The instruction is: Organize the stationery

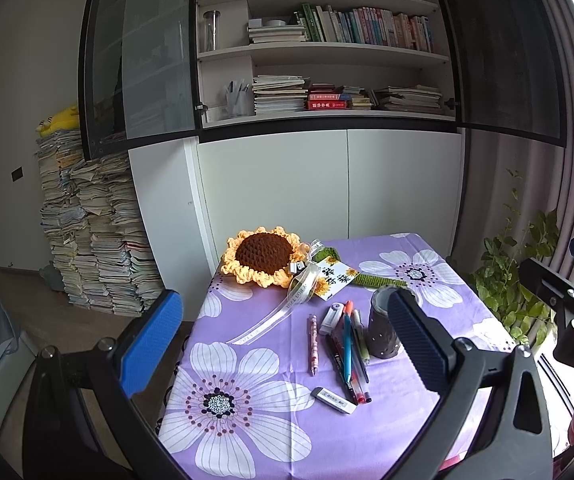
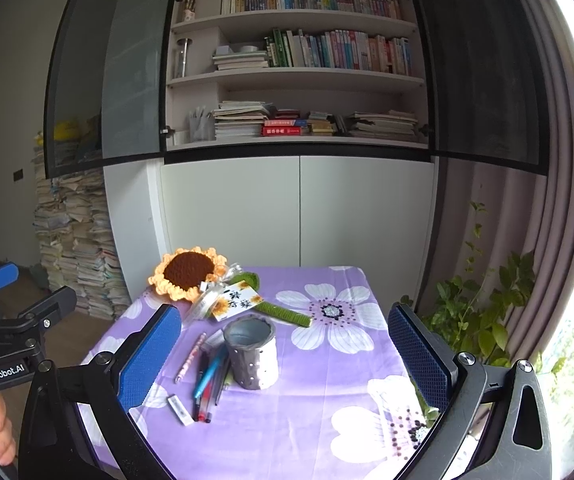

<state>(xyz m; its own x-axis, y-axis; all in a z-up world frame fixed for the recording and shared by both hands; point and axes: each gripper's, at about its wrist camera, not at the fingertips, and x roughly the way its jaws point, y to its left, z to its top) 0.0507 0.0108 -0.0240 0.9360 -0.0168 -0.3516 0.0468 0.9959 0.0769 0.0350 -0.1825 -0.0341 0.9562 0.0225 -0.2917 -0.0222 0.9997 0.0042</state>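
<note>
Your left gripper (image 1: 283,344) and right gripper (image 2: 283,354) both hang above the table (image 2: 327,432) with fingers spread wide — nothing between them. The grey pen holder (image 2: 252,355) stands upright mid-table, and the pens (image 1: 349,350) lie in a loose bunch just beside it — a white eraser (image 1: 333,395) rests at their near end.

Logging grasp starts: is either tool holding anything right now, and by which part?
Nothing is held. The left tool and right tool are both open above the table; pens lie untouched beside the holder.
</note>
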